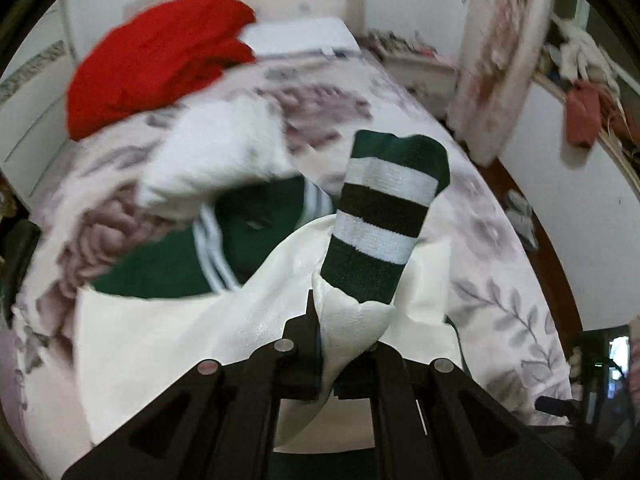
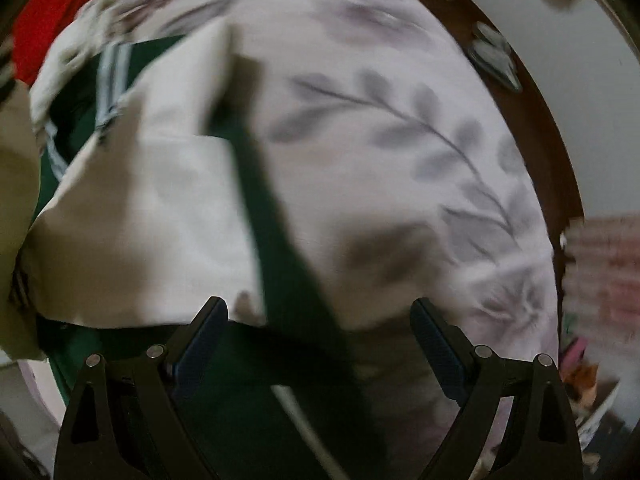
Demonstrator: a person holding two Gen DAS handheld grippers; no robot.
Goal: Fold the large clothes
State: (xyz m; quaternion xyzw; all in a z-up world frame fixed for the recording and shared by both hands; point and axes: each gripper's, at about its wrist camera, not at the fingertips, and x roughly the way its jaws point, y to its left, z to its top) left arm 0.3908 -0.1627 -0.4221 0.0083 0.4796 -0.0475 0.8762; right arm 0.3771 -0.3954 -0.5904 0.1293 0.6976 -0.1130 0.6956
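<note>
A green and white jacket lies on a floral bed cover. My left gripper is shut on the jacket's white sleeve, whose green and white striped cuff sticks up above the fingers. My right gripper is open, low over the jacket's green hem and white panel, holding nothing. The right wrist view is blurred.
A red garment lies at the far left of the bed, with a white fluffy item beside it. A wooden bed edge runs along the right. A white pillow is at the head.
</note>
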